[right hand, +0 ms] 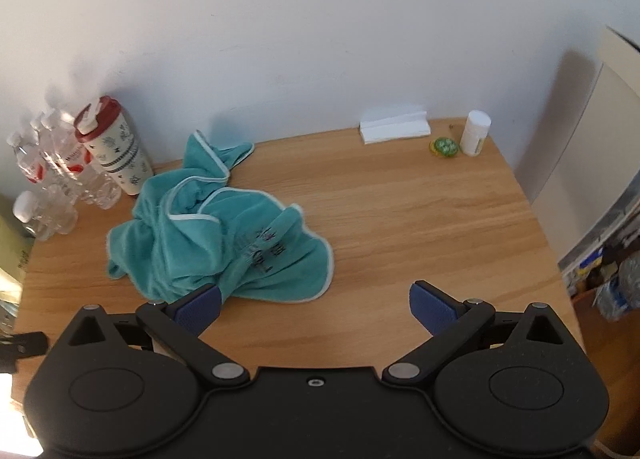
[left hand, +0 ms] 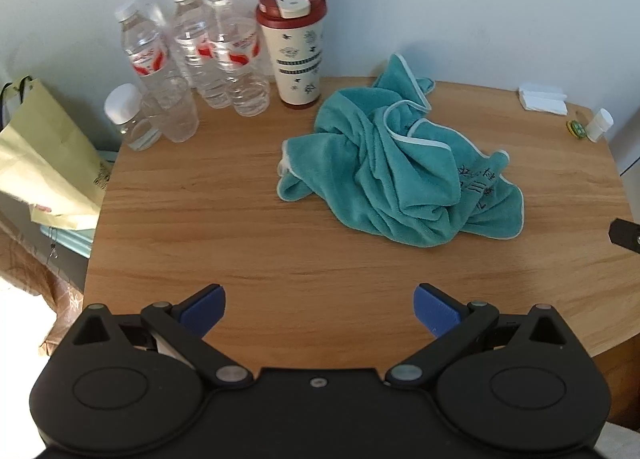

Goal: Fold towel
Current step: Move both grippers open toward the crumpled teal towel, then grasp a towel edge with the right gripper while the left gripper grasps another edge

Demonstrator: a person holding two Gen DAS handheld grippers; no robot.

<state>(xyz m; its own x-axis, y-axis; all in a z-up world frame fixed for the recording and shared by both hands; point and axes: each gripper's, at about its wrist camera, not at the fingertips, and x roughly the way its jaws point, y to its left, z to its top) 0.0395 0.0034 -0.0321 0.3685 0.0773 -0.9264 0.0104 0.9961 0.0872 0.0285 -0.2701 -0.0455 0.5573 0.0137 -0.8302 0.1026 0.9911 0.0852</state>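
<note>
Towel, teal with a pale trim and dark stitched lettering on one flap, lies crumpled in a loose heap on a round wooden table, toward the wall side and apart from both tools. Behind the towel's left edge stands a cream tumbler with a red lid and a white flip cap, and just left of the tumbler a cluster of clear water bottles with white caps and red labels crowds the table's back corner. Well to the right of the towel, along the wall, rest a folded stack of white paper, a small green round object and a white capped container standing upright. A yellow paper bag leans beyond the table's edge, left of the bottles. The left gripper hovers over bare wood on the near side of the towel, its blue-padded fingers spread wide with nothing between them. The right gripper is likewise spread wide and empty; in its own view, its left blue pad overlaps the towel's near hem, though whether it touches the cloth cannot be told. A dark part of the right tool shows at the far right edge of the left view, beside the towel.
</note>
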